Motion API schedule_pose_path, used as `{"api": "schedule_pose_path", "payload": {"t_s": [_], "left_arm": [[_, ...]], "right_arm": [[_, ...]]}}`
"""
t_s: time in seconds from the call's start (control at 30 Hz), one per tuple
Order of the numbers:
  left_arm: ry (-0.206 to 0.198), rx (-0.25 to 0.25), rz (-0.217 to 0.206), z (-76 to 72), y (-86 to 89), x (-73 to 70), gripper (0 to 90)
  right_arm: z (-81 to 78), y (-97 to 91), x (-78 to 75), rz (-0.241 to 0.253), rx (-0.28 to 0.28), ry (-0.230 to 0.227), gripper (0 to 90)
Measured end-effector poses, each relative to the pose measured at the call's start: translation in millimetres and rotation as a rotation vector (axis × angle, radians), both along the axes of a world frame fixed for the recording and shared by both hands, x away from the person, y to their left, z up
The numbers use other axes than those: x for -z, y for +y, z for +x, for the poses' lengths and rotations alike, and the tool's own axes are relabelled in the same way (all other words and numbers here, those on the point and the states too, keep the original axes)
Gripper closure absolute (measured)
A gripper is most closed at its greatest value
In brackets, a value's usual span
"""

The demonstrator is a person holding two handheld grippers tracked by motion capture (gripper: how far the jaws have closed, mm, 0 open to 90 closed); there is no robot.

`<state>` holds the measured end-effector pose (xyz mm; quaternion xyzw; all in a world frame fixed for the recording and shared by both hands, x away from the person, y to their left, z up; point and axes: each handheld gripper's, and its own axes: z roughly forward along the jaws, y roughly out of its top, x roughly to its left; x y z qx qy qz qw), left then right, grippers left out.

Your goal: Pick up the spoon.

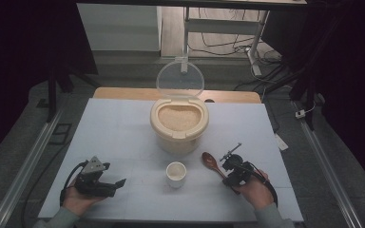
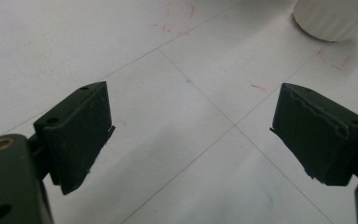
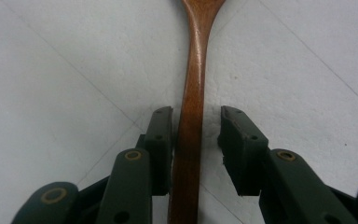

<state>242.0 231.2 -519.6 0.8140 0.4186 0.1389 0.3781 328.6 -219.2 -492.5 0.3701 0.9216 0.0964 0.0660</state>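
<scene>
The step in hand looks like picking up the wooden spoon [image 3: 193,93], which lies flat on the white tabletop [image 1: 114,133] to the right of the small white cup [image 1: 176,174] and in front of the open rice container [image 1: 179,124]. The right tool [image 3: 196,140] straddles the spoon's handle: the left jaw sits against it, the right jaw stands a little apart, so the handle is not yet clamped. To do this well, center the handle between both jaws, keep them low to the tabletop, close squarely, then lift level. The left tool [image 2: 191,135] rests with its jaws wide apart, holding nothing, near the cup.
</scene>
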Motion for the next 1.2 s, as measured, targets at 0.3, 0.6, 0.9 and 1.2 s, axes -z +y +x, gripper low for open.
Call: {"api": "schedule_pose_path", "payload": {"t_s": [0.3, 0.6, 0.9, 1.2], "left_arm": [[0.000, 0.001, 0.005, -0.2, -0.8, 0.2, 11.6], [0.004, 0.001, 0.006, 0.4, 0.3, 1.0, 11.6], [0.004, 0.002, 0.010, 0.4, 0.3, 1.5, 11.6], [0.006, 0.002, 0.011, 0.7, 0.5, 1.9, 11.6]], "right_arm": [[6.2, 5.2, 0.1, -0.004, 0.045, 0.060, 78.3], [5.8, 2.3, -1.1, 0.016, 0.040, 0.057, 78.9], [3.1, -12.7, -17.6, 0.120, 0.035, 0.032, 78.9], [-2.8, -31.6, -41.1, 0.257, -0.007, -0.014, 78.9]]}}
